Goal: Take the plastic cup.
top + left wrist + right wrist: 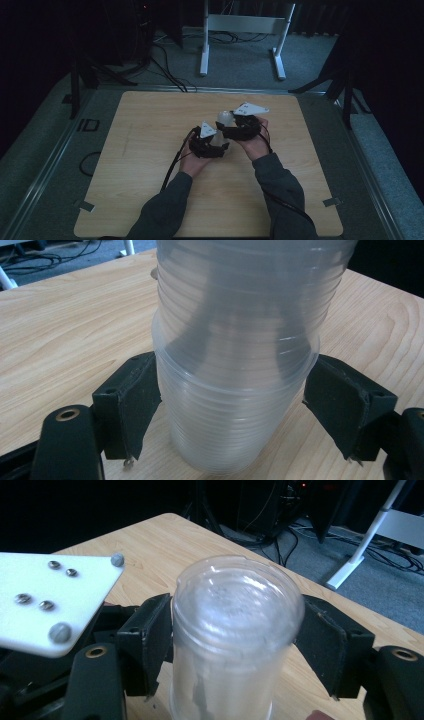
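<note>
A stack of clear plastic cups [235, 315] stands upside down on the wooden table [150, 150], near its middle. My left gripper [235, 405] is shut on the lower part of the stack, with a black pad pressed against each side. My right gripper [240, 640] is shut on the topmost cup [235, 605], whose closed base faces up between the pads. In the high view the two grippers meet around the cups [223, 119], with the left gripper [210, 142] lower left and the right gripper [236, 128] upper right. The left gripper's grey plate [50, 600] lies beside the right jaws.
Black cables [172, 165] trail from both grippers over the table toward the person. A white desk frame [245, 25] and floor cables [165, 65] stand beyond the far edge. Tape strips [86, 205] mark the near corners.
</note>
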Tool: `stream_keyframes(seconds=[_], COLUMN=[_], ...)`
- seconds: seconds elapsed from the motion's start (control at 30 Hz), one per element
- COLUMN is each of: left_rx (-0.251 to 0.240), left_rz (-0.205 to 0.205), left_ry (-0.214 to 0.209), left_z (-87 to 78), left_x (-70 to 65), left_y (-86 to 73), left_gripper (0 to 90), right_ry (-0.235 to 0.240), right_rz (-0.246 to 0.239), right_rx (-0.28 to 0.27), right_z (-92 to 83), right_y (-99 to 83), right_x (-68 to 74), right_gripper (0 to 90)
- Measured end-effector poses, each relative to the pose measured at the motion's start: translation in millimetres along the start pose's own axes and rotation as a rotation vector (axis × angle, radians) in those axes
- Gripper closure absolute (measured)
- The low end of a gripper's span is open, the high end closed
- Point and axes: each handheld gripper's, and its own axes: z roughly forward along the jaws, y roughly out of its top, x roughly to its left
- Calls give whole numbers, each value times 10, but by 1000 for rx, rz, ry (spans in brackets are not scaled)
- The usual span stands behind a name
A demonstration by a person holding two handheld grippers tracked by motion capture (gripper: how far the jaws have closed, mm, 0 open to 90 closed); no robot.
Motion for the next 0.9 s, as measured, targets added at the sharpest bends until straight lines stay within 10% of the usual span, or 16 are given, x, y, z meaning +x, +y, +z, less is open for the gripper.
stream_keyframes(seconds=[0.9], left_rx=[-22], left_rz=[22], left_ry=[7], left_z=[-39], left_x=[17], left_y=[17], left_gripper=[229], right_ry=[19], right_rz=[16], right_rx=[-36], right_z=[-117], right_y=[178], right_x=[-30], right_gripper=[403])
